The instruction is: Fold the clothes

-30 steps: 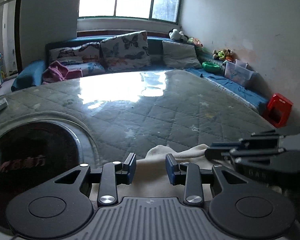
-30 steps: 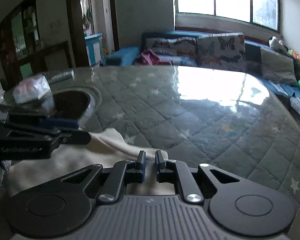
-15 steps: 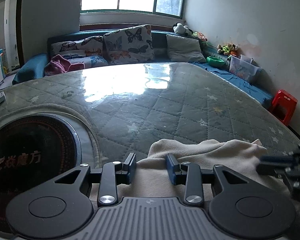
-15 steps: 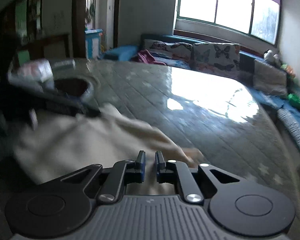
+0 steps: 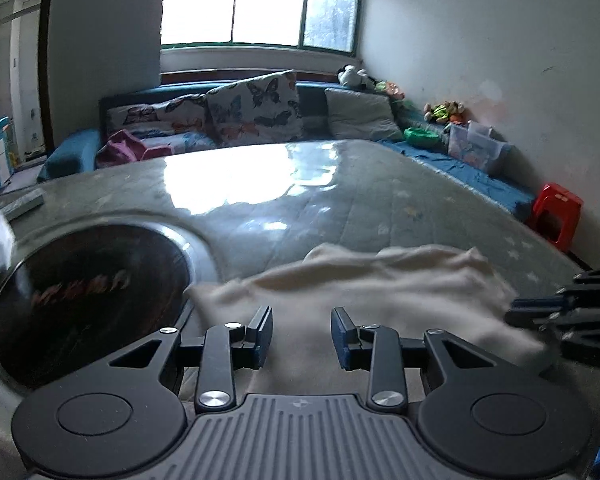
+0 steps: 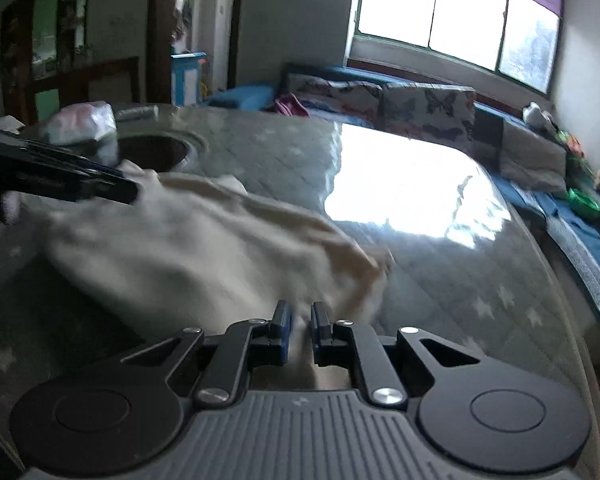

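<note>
A cream cloth garment [image 5: 364, 292] lies spread on the glass-covered quilted table [image 5: 340, 200]. My left gripper [image 5: 301, 330] hovers over its near edge with the jaws apart and nothing between them. In the right wrist view the cloth [image 6: 204, 248] looks blurred, and a fold runs between the nearly closed jaws of my right gripper [image 6: 300, 322], which is shut on it. The left gripper [image 6: 80, 184] shows at the cloth's far left corner. The right gripper [image 5: 568, 312] shows at the cloth's right edge.
A round dark inset hob [image 5: 88, 300] sits in the table at the left, beside the cloth. A plastic bag [image 6: 80, 124] and a remote [image 5: 22, 204] lie at the table's far left. A sofa with butterfly cushions [image 5: 256, 108] and a red stool [image 5: 556, 216] stand beyond.
The cloth has been pulled out wider and flatter across the table. My right gripper has moved right with the cloth edge. My left gripper has stayed open over the near edge.
</note>
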The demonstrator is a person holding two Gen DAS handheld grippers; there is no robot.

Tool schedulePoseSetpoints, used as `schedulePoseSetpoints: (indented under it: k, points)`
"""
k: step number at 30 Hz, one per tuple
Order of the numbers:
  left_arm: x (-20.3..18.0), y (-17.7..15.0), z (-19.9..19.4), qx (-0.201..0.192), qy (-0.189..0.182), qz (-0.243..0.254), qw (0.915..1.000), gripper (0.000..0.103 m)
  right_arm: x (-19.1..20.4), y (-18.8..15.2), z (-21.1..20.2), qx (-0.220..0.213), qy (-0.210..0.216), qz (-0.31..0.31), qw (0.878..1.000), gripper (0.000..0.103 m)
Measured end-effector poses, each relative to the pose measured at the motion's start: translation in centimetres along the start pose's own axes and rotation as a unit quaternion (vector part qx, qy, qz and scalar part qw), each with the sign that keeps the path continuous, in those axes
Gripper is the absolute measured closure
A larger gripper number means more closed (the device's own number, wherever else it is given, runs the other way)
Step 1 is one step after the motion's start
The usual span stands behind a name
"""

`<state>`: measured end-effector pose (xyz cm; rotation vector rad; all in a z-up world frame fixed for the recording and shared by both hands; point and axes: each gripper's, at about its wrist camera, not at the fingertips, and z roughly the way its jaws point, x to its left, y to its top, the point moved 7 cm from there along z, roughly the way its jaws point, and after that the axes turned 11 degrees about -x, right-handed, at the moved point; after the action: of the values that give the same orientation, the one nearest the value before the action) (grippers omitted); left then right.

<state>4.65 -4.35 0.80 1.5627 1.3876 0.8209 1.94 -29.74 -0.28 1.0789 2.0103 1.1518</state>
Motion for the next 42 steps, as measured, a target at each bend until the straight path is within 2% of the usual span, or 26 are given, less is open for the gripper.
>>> schedulePoseSetpoints:
  k: [4,7,10,16,22,28,33,42]
  points:
    - [0.9,-0.6,-1.0,0.002,0.014,-0.008,0.9999,0.068,-0.5,0.6,-1.6,-0.015,-0.01,0.002,1.0,0.089]
    - [0.8,-0.7,-1.8,-0.007,0.014,-0.003,0.9999,0.068,0.2,1.2,-2.6,-0.03,0.002,-0.001,1.0,0.089]
    - [0.8,-1.2,-2.0,-0.008,0.016,-0.003,0.9998,0.068,0.6,0.7,-2.9,-0.026,0.009,-0.005,1.0,0.089]
    - [1.8,-2.5,-2.0,0.01,0.033,-0.011,0.9993,0.066,0.7,1.2,-3.2,-0.031,0.022,-0.002,0.999,0.087]
    - [2.1,-1.6,-3.0,-0.005,0.04,-0.012,0.9991,0.068,0.9,1.8,-3.3,-0.036,0.036,0.001,0.999,0.087]
    - [1.8,-1.4,-3.3,-0.008,0.04,-0.009,0.9991,0.068,3.2,3.1,-1.2,-0.041,0.074,-0.007,0.996,0.087]
    - [1.6,-1.2,-3.6,-0.009,0.036,-0.009,0.9993,0.068,4.4,0.9,0.5,-0.008,0.082,-0.021,0.996,0.087]
    - [-0.9,0.1,-2.3,-0.021,-0.002,0.005,0.9998,0.068,4.3,3.8,0.4,-0.033,0.09,-0.018,0.995,0.087]
